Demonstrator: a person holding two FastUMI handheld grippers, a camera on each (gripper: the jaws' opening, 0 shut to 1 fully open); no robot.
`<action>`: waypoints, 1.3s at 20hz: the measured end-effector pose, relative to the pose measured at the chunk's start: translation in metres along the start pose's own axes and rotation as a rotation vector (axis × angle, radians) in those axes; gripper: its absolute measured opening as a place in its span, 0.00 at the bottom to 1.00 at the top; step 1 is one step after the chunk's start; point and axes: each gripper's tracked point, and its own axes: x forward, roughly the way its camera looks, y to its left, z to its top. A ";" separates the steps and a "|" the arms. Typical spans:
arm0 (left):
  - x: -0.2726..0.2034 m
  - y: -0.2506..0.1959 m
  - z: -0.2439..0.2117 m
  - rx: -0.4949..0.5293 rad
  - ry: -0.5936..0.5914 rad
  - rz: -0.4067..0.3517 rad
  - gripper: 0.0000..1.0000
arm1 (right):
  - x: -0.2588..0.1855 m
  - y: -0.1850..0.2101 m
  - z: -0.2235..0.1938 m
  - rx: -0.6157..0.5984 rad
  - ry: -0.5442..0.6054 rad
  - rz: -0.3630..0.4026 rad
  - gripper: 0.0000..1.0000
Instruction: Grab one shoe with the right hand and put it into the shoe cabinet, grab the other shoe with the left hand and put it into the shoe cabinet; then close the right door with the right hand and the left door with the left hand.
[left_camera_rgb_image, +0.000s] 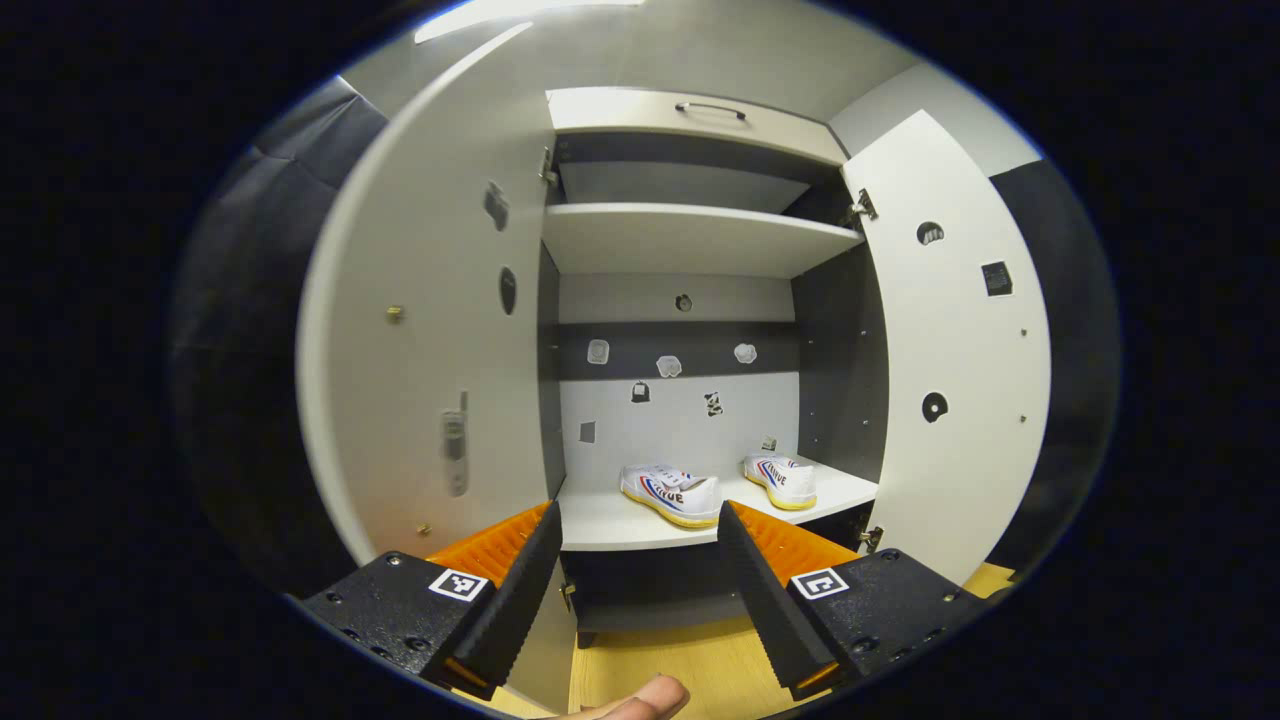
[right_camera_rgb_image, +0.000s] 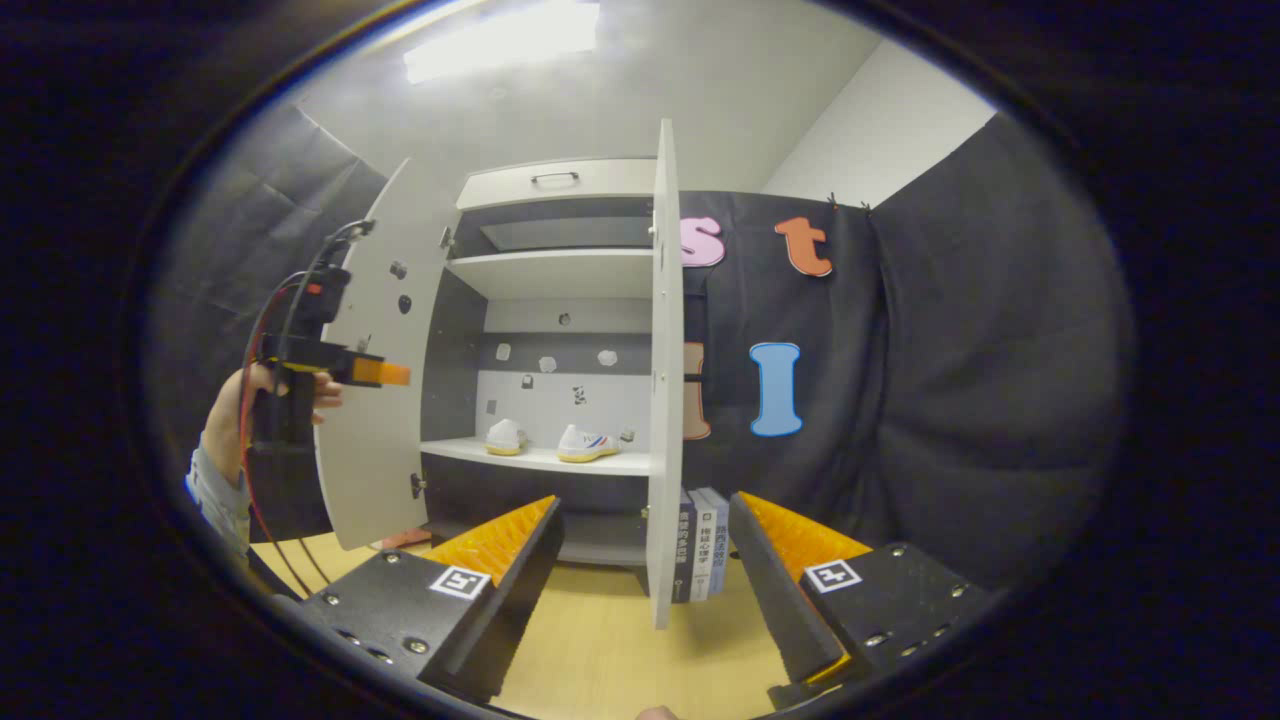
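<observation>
On the cabinet shelf (left_camera_rgb_image: 610, 522) sit two shoes (left_camera_rgb_image: 673, 493), doors (left_camera_rgb_image: 965, 350) open.

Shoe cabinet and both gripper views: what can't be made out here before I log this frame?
- Shoe cabinet, left gripper view: the space under the shoe shelf is dark and partly behind the left gripper.
- Right door, right gripper view: seen edge-on, so its faces are unreadable; it also covers part of the books.
- Shoes, right gripper view: too small for detail.
- Stickers on the back wall: too small.

Two shoes (left_camera_rgb_image: 672, 493) (left_camera_rgb_image: 781, 480) are sitting side by side on the lower shelf (left_camera_rgb_image: 610, 520) inside the shoe cabinet (left_camera_rgb_image: 690, 240), between its left door (left_camera_rgb_image: 420, 350) and right door (left_camera_rgb_image: 950, 350), both standing open.
</observation>
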 end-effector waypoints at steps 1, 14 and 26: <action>-0.014 0.000 -0.005 -0.010 0.002 -0.014 0.94 | 0.003 -0.009 0.005 -0.011 0.009 -0.007 0.98; -0.139 -0.010 -0.083 -0.038 0.044 -0.182 0.95 | 0.114 -0.159 0.074 -0.090 0.036 -0.049 0.96; -0.153 0.054 -0.067 -0.031 -0.070 -0.098 0.94 | 0.210 -0.141 0.057 -0.049 0.135 -0.048 0.96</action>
